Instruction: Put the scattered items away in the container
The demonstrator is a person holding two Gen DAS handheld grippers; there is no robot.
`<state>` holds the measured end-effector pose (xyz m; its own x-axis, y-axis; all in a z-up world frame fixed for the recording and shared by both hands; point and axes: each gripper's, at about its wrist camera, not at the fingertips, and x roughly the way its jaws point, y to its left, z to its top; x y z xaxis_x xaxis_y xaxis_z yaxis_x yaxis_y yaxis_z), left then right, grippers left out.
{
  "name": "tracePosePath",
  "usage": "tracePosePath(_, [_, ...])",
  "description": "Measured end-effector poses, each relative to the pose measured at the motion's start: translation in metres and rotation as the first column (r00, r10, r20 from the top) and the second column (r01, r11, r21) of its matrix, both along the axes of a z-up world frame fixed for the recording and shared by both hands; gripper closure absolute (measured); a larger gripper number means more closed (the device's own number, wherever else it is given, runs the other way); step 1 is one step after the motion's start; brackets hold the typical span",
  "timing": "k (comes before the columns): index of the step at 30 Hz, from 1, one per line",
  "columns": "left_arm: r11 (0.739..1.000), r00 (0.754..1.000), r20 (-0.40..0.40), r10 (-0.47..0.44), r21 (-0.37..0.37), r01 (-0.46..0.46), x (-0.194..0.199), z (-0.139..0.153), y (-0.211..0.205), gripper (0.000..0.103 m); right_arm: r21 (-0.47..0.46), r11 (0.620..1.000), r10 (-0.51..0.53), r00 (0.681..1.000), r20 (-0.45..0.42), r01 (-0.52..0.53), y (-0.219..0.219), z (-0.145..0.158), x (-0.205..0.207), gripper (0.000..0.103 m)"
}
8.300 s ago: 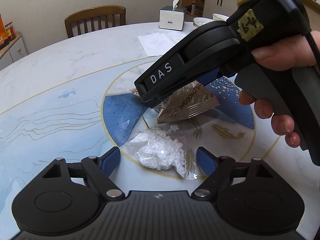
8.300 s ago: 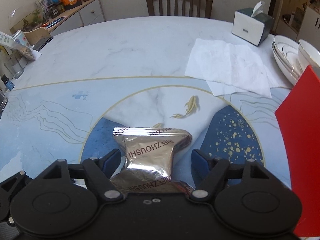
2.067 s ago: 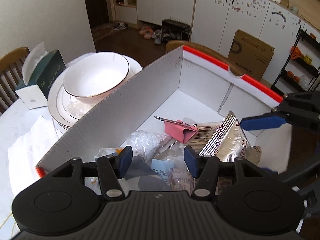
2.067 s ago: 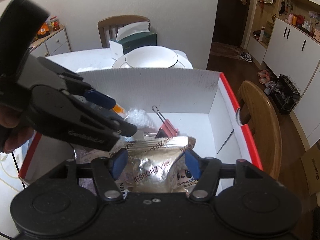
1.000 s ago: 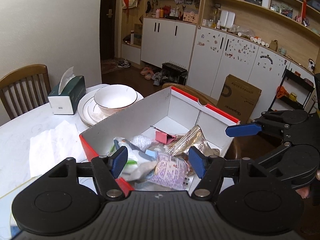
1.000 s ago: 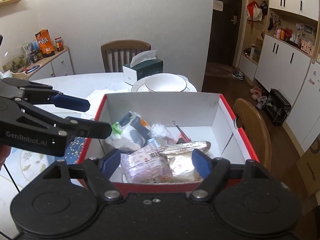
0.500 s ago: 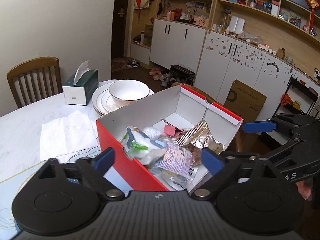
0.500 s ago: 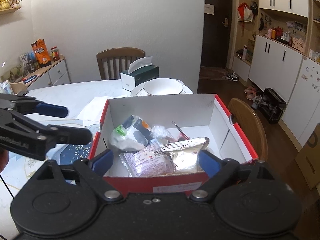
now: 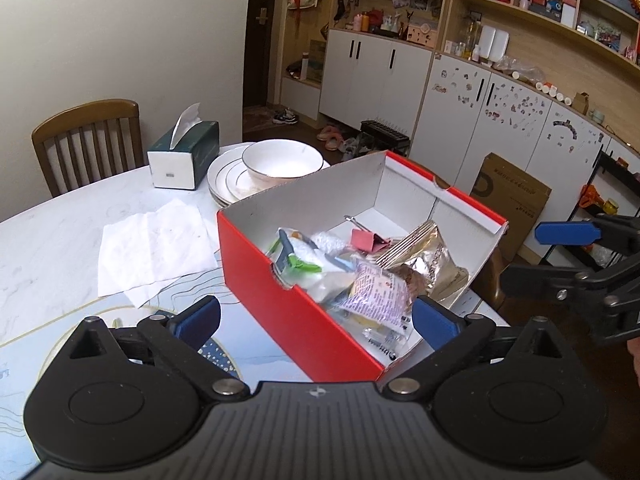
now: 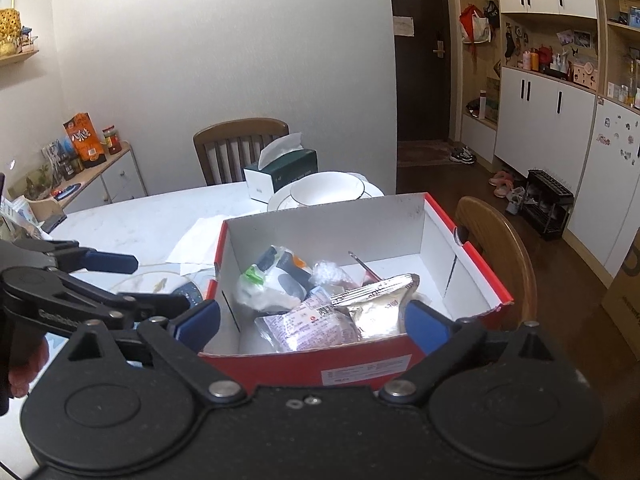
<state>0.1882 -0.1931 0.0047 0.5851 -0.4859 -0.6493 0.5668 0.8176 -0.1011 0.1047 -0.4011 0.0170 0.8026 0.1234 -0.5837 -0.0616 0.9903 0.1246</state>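
Your left tool (image 9: 316,318) was wide open w/ nothing gripped, right tool (image 10: 312,322) was opening, also empty, while the silver snack pouch (image 10: 378,304) lay inside the red box (image 10: 360,368) on the table (image 9: 60,224).

one red shoebox (image 9: 276,300) on the table (image 9: 60,220), with one silver foil snack packet (image 9: 428,264), one pink binder clip (image 9: 366,240) and one purple-printed packet (image 9: 376,292) inside. one tissue box (image 9: 184,156), one bowl (image 9: 282,160), two wooden chairs, one (image 9: 88,140) by the wall and another (image 10: 496,248) behind the box.
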Motion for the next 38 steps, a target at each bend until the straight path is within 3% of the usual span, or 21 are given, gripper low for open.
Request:
tracePosePath(16, [0.997,0.999,-0.024,0.031,0.066,-0.029,0.0,-0.011,0.002,0.001,0.017,1.0,-0.005,1.0,-0.005,0.005,0.009,-0.001,0.0,0.003])
tracePosePath(38, [0.999,0.996,-0.077,-0.033,0.009,0.034,-0.004,-0.008,0.006,0.001,0.005,0.999,-0.04,0.999,-0.034,0.04,0.014,-0.005,0.006,0.003])
